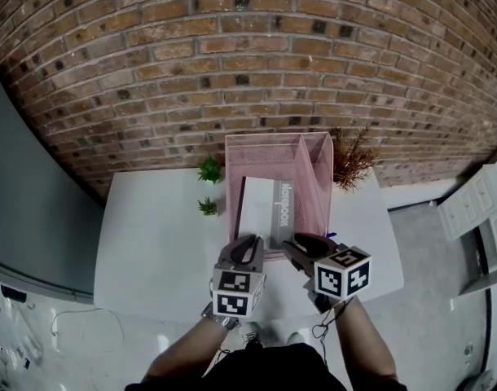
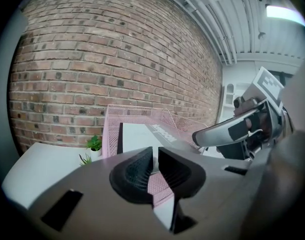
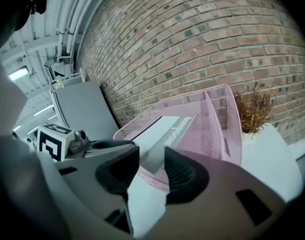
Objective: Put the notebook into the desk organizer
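The notebook (image 1: 261, 206), white with a grey printed band, lies flat in the wide compartment of the pink mesh desk organizer (image 1: 314, 149) on the white table (image 1: 151, 235). My right gripper (image 1: 301, 247) hovers at the organizer's near edge with its jaws wide apart. In the right gripper view (image 3: 151, 166) the notebook (image 3: 165, 129) lies beyond the jaws, with its near end in line with the gap and no pad touching it. My left gripper (image 1: 247, 247) hangs beside it, with its jaws (image 2: 155, 156) nearly together and nothing between them. The notebook (image 2: 137, 136) shows ahead of it.
Two small green plants (image 1: 209, 169) (image 1: 208, 207) stand left of the organizer and a dried brown plant (image 1: 352, 160) stands at its right. A brick wall runs behind the table. White drawers (image 1: 477, 202) stand on the floor at right, and a grey panel (image 1: 20, 202) at left.
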Demonstrator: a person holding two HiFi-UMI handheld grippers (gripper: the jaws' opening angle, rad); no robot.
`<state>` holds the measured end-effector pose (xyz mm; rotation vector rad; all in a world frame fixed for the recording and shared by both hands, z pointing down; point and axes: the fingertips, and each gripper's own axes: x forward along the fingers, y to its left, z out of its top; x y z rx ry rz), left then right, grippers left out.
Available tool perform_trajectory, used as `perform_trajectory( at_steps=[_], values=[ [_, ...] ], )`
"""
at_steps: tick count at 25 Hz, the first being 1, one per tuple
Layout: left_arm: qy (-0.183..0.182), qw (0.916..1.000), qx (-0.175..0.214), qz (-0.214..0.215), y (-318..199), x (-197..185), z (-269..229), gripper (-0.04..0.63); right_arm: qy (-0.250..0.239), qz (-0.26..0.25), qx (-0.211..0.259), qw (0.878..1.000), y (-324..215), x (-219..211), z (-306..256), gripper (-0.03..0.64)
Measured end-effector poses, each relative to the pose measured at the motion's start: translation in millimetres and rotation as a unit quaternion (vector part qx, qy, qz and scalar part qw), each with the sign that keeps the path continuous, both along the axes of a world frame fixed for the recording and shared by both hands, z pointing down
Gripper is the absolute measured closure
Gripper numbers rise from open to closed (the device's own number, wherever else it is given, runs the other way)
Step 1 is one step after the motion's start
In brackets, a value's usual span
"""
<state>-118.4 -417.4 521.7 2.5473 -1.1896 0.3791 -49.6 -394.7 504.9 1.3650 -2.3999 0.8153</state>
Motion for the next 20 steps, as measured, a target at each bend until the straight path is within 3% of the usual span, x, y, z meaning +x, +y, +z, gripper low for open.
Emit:
perform_trajectory(
  at_steps=[6, 11, 20],
  values=[
    [0.002, 1.0000, 0.000, -0.003, -1.2, -1.8, -2.5, 0.558, -0.011, 0.015, 0.026, 0.999, 9.6, 12.4, -12.2, 0.463],
    [0.006, 1.0000, 0.004, -0.001, 6.2, -0.6, -8.4, 0.558, -0.017, 0.023, 0.079, 0.996, 20.2, 17.8, -28.3, 0.612],
    [0.021, 0.9992, 0.026, -0.024, 61.6, 9.5, -35.4, 0.560, -0.015, -0.027, 0.128, 0.991, 65.5, 19.6, -50.2, 0.614]
  ],
)
